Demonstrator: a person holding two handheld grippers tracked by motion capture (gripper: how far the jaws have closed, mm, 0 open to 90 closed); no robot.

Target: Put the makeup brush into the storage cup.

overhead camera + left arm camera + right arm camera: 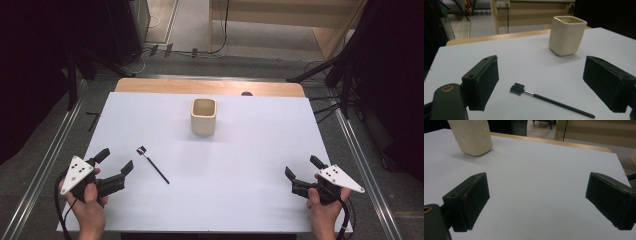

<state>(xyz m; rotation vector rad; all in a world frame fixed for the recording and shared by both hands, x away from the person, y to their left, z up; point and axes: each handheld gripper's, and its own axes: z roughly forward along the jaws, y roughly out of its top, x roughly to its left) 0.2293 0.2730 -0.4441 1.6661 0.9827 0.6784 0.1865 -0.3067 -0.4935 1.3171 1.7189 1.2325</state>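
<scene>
A cream square cup [203, 116] stands upright at the middle back of the white table [240, 160]. A thin black brush [153, 164] with a small flat head lies left of centre. My left gripper [115, 161] hovers at the front left, open, its jaws pointing toward the brush. In the left gripper view the brush [549, 99] lies between and just beyond the jaws of the left gripper [551, 85], with the cup [567, 35] farther back. My right gripper [303, 168] rests open at the front right. In the right gripper view the right gripper [544, 200] holds nothing and the cup [471, 137] stands at upper left.
A wooden strip [210, 86] runs along the table's far edge. Metal rails [45, 165] flank the table on both sides. Cables and dark stands [345, 75] lie on the floor behind and at the right.
</scene>
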